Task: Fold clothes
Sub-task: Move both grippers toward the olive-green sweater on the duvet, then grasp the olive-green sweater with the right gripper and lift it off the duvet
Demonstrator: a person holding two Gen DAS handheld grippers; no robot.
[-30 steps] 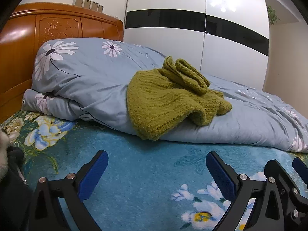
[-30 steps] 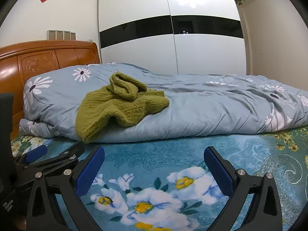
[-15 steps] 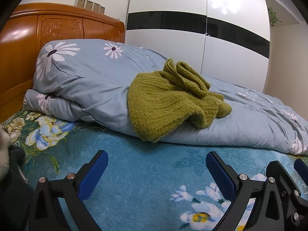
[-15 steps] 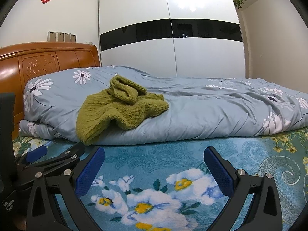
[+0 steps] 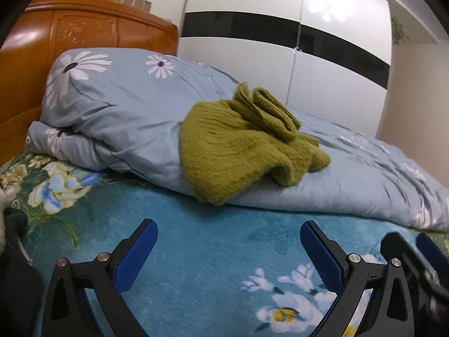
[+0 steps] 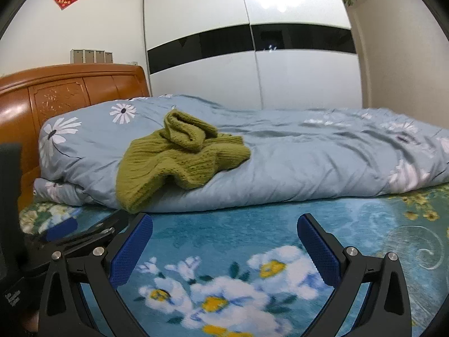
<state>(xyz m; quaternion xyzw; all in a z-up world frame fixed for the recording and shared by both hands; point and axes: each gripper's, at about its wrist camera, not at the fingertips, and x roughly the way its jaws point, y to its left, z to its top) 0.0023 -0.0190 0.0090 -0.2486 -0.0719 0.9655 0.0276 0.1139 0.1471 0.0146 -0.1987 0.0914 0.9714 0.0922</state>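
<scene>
A crumpled olive-green knitted sweater (image 5: 238,146) (image 6: 179,157) lies on top of the rolled grey-blue floral duvet (image 5: 118,118) (image 6: 308,157), one edge hanging down its front. My left gripper (image 5: 228,233) is open, low over the blue floral bedsheet, a short way in front of the sweater. My right gripper (image 6: 224,227) is open too, over the same sheet, with the sweater ahead and to its left. Nothing is between either pair of fingers. The right gripper's fingers (image 5: 429,250) show at the right edge of the left wrist view, and the left gripper's fingers (image 6: 60,229) show at the left of the right wrist view.
The blue floral bedsheet (image 5: 213,252) (image 6: 252,230) spreads under both grippers. A carved wooden headboard (image 5: 70,25) (image 6: 61,95) stands at the left. A white wardrobe with a black band (image 5: 294,56) (image 6: 252,64) fills the far wall.
Both grippers have moved slightly forward toward the sweater, which looks a little larger. Both stay open and empty. The sweater and duvet have not moved.
</scene>
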